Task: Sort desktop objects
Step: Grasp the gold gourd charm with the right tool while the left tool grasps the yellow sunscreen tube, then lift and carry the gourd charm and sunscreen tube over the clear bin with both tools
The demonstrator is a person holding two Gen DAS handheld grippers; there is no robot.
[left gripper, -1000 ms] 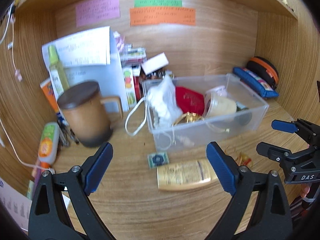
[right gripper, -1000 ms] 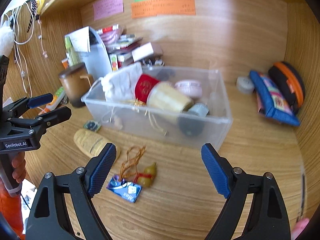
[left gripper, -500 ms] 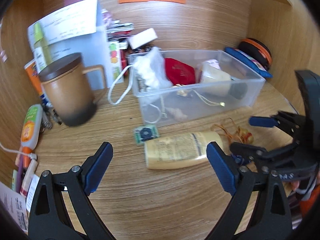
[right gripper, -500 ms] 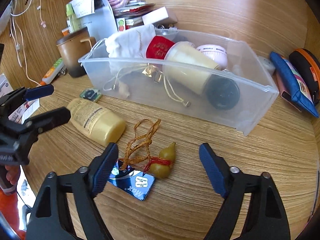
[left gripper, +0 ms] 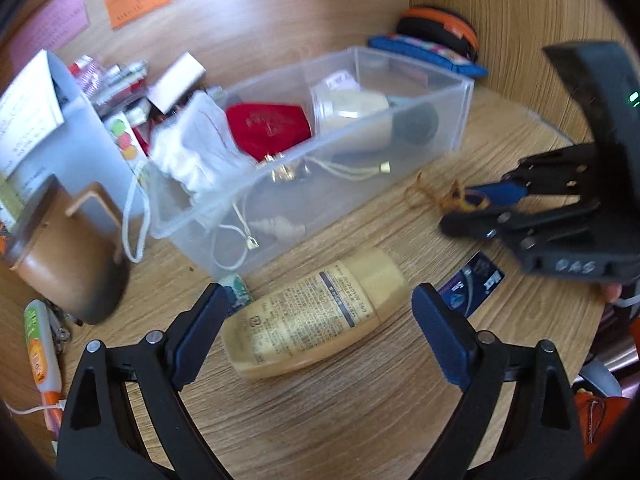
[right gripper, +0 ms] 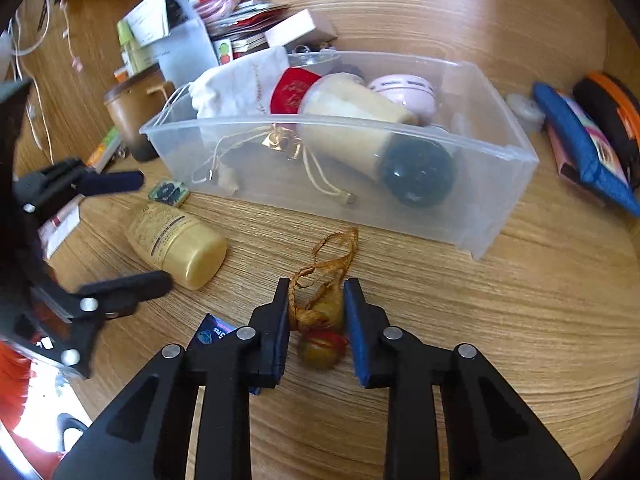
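A clear plastic bin (right gripper: 492,216) (left gripper: 466,92) holds a white pouch, a red pouch, a cream jar and other items. A cream lotion bottle (left gripper: 316,316) (right gripper: 176,240) lies on the wooden desk in front of it. My left gripper (left gripper: 320,324) is open, its jaws on either side of the bottle, not touching. My right gripper (right gripper: 316,312) (left gripper: 476,208) is shut on a small gourd charm (right gripper: 320,340) with an orange cord (right gripper: 336,252). A blue card (left gripper: 472,284) (right gripper: 212,332) lies beside it.
A brown lidded mug (left gripper: 60,256), papers and small boxes (right gripper: 248,36) stand at the back left. A small green packet (right gripper: 168,192) lies by the bin. A blue pouch (right gripper: 588,148) and an orange-black case (right gripper: 612,112) lie at the right wall.
My right gripper moved down and closed on the gourd charm. My left gripper moved closer to the lotion bottle, which now lies between its open jaws.
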